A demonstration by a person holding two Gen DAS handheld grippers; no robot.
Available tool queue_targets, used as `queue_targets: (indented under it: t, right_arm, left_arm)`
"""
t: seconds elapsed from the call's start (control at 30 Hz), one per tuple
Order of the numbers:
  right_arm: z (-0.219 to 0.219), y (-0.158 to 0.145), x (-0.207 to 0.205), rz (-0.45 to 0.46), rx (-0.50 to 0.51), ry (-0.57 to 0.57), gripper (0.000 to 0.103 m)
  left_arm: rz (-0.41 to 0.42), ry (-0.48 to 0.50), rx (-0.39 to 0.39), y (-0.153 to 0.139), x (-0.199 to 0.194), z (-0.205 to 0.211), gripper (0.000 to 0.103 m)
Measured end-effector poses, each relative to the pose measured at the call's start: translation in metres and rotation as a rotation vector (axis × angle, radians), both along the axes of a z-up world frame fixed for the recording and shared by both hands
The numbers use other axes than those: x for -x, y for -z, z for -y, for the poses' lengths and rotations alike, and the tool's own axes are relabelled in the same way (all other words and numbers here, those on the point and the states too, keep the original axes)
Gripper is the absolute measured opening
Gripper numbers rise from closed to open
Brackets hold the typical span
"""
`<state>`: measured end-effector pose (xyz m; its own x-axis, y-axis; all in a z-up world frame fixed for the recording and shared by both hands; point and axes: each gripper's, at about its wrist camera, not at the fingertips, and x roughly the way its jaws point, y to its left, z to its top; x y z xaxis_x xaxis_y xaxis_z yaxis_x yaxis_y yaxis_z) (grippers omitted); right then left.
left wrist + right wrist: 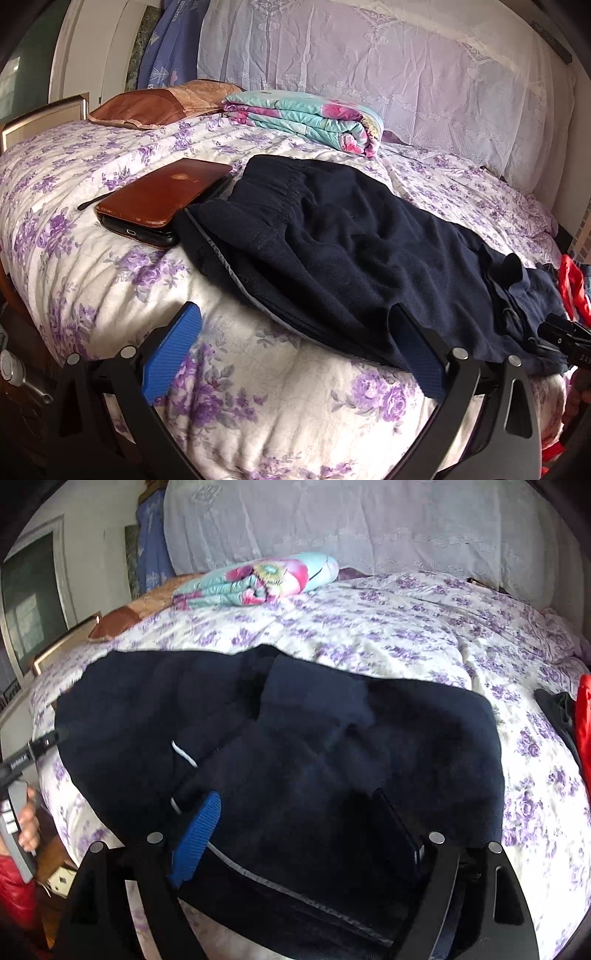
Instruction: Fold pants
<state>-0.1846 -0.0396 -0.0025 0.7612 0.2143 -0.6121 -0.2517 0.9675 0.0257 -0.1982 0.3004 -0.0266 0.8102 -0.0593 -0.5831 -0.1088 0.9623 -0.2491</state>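
Looking along the left tongs [291, 354], they're spread wide with nothing between them, just hanging over the near edge of the bed [92, 280] with its purple-flower cover. Their blue pad at 8 o'clock is over bare cover, and the other finger at 4 o'clock sits right at the near hem of the pants [332, 251], can't tell if it's touching. The dark navy pants lie across the middle of the bed, stretchy waistband up around 12 o'clock, legs trailing off toward 4 o'clock. A brown wallet [166, 192] on top of a black phone [147, 234] sits at 10 o'clock, just beside the waistband. Further back there's a folded flowery blanket [303, 114] at 12 and a brown pillow [147, 107] at 11.

From the right wrist view, the right tongs [303, 834] are also spread wide and not pinching anything, though the dark cloth lies under and between both fingers. Pants fill the centre there, with a thin grey stripe showing at 6 to 7 o'clock. At 9 o'clock a hand [27, 823] grips the other tool's handle, red sleeve below it. Something red [583, 716] lies on the bed's edge at 3 o'clock
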Motion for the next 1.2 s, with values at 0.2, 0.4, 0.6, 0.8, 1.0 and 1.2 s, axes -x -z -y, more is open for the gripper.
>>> queue_targets:
  t: [0.2,0.4,0.6,0.8,1.0,1.2]
  right_arm:
    - [-0.008,0.01,-0.005,0.004,0.151,0.015,0.1]
    - [0.018,0.018,-0.015,-0.063,-0.035,0.0,0.1]
    - [0.017,0.019,-0.014,-0.057,-0.039,-0.012,0.1]
    - [0.032,0.008,-0.004,0.0,-0.118,0.0,0.1]
    - [0.07,-0.023,0.02,0.138,-0.074,0.086,0.1]
    - [0.085,0.027,-0.016,-0.141,-0.036,0.081,0.1]
  left_arm:
    - [0.034,0.077,0.365,0.003,0.003,-0.051,0.099]
    - [0.029,0.086,0.536,0.01,-0.003,-0.067,0.099]
    - [-0.066,0.042,0.486,0.003,-0.04,-0.06,0.098]
    - [-0.133,-0.045,0.377,0.002,-0.064,-0.042,0.098]
    - [-0.122,-0.097,0.375,0.005,-0.055,-0.05,0.044]
    - [-0.105,-0.104,0.392,-0.003,-0.049,-0.051,0.03]
